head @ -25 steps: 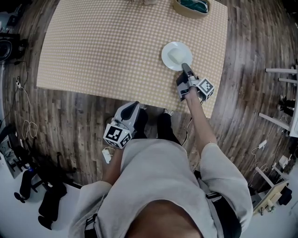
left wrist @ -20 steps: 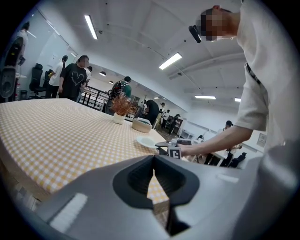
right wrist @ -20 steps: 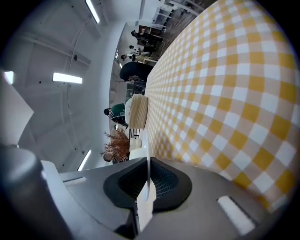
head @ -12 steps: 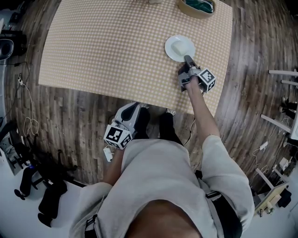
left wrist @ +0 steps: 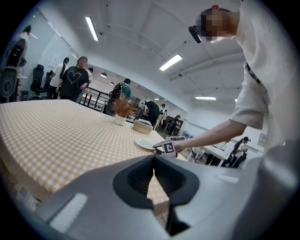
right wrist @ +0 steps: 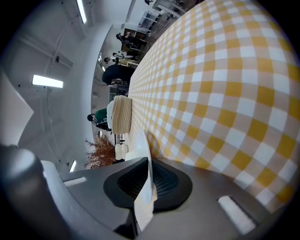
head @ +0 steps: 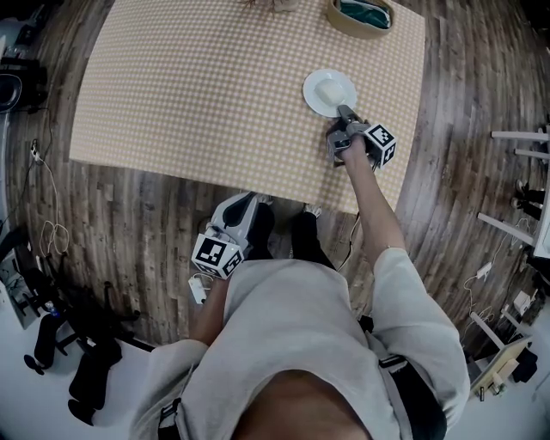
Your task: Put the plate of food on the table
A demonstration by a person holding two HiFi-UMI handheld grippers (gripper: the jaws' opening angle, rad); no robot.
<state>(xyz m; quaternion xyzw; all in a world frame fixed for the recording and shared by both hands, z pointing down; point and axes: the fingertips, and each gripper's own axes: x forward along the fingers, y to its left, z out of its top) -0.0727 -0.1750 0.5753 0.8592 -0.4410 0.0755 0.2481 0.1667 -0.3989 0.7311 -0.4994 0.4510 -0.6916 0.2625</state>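
Beyond plate (head: 328,91), basket (head: 361,15), dried plant (left wrist: 123,105)

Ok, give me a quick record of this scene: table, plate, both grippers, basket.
table: covered by a checked cloth
plate: white, toward the table's right side; whether it rests on the cloth is unclear
right gripper: shut on the plate's near rim
left gripper: shut, empty, held off the table by the person's body
basket: far right corner of the table

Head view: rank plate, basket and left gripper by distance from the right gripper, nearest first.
1. plate: clamped by the right gripper, table's right side.
2. basket: table's far right corner.
3. left gripper: off the table, near the person.
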